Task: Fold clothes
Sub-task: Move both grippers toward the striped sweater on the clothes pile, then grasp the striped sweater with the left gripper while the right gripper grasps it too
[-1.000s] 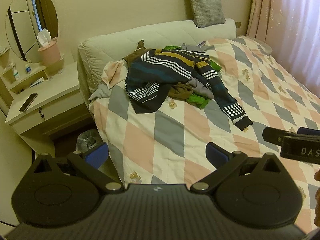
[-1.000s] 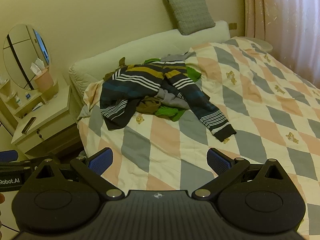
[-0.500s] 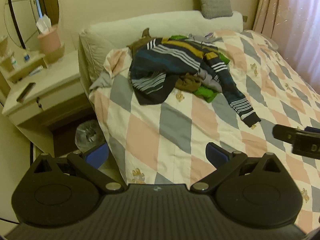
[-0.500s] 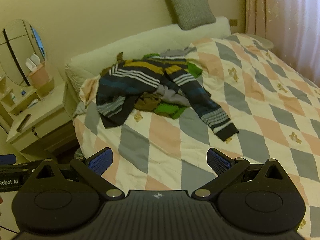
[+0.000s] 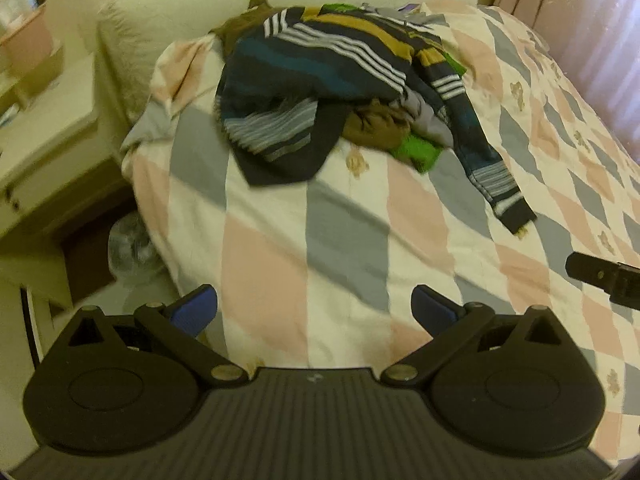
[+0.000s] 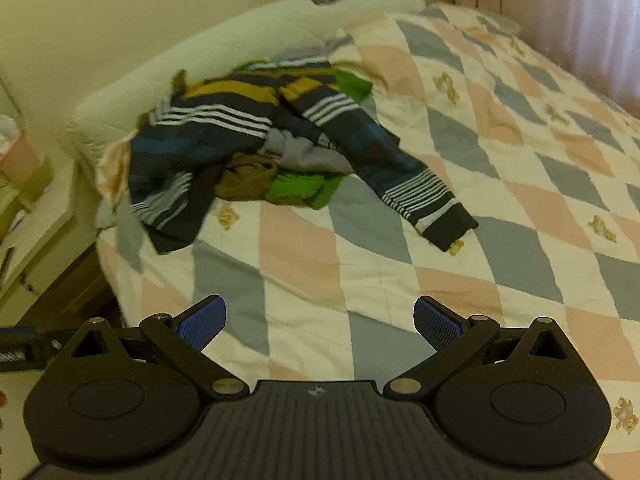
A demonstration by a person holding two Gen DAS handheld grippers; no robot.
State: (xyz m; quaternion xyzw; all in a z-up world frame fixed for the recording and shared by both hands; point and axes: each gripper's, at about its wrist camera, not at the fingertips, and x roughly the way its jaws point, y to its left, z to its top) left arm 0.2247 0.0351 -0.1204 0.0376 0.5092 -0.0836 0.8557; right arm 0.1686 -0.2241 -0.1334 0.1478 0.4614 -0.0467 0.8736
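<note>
Several garments lay heaped, none folded, near the bed's (image 5: 328, 240) headboard: striped sweater (image 5: 320, 64) over brown, grey, green pieces. Left gripper (image 5: 314, 306) and right gripper (image 6: 319, 322) hovered short, fingers spread, empty.

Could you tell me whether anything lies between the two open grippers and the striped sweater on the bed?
Nothing visible does: only bare patchwork quilt lies between the left gripper, the right gripper and the striped sweater heaped on other clothes.

Both wrist views face bed (image 5: 344, 240) from foot edge, sharing clothes pile (image 6: 256, 148).
</note>
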